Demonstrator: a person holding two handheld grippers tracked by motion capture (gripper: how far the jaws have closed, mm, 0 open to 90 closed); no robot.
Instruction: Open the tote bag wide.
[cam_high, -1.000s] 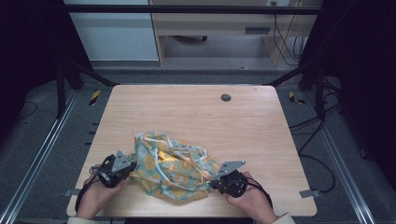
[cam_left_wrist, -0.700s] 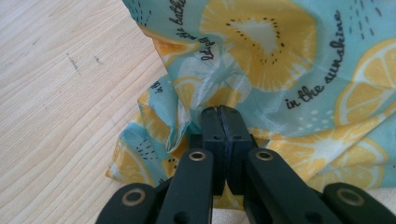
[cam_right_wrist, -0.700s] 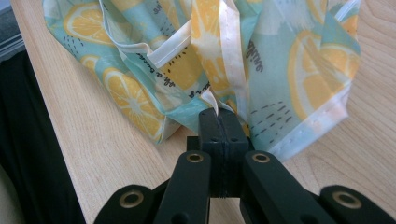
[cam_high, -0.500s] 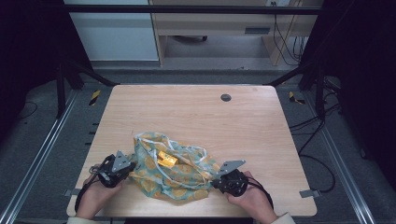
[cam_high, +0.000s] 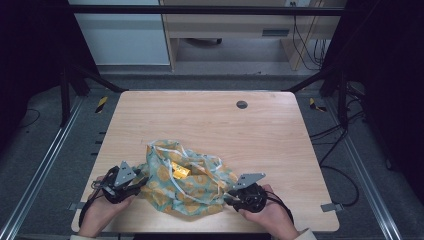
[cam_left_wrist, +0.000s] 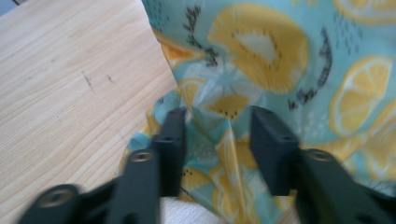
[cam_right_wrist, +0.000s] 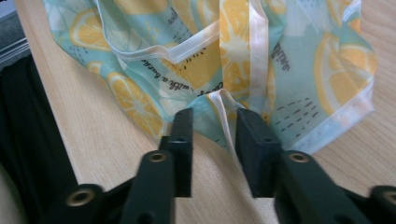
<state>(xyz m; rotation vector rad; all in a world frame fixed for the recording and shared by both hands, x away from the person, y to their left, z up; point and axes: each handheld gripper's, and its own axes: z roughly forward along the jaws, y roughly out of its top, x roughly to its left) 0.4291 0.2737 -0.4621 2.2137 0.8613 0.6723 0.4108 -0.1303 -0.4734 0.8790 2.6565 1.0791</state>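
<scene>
Both grippers' jaws have just opened: the left gripper (cam_left_wrist: 217, 135) and right gripper (cam_right_wrist: 212, 128) now straddle folds of the crumpled teal lemon-print cloth bag (cam_high: 187, 180) without pinching. I judge it released at the near edge of the pale wooden table (cam_high: 210, 117). My hands rest low, flanking it.

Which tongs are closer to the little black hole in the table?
Right. The right tongs sit almost straight below the hole; the left tongs sit farther off, at the lemon cloth's other side.
</scene>
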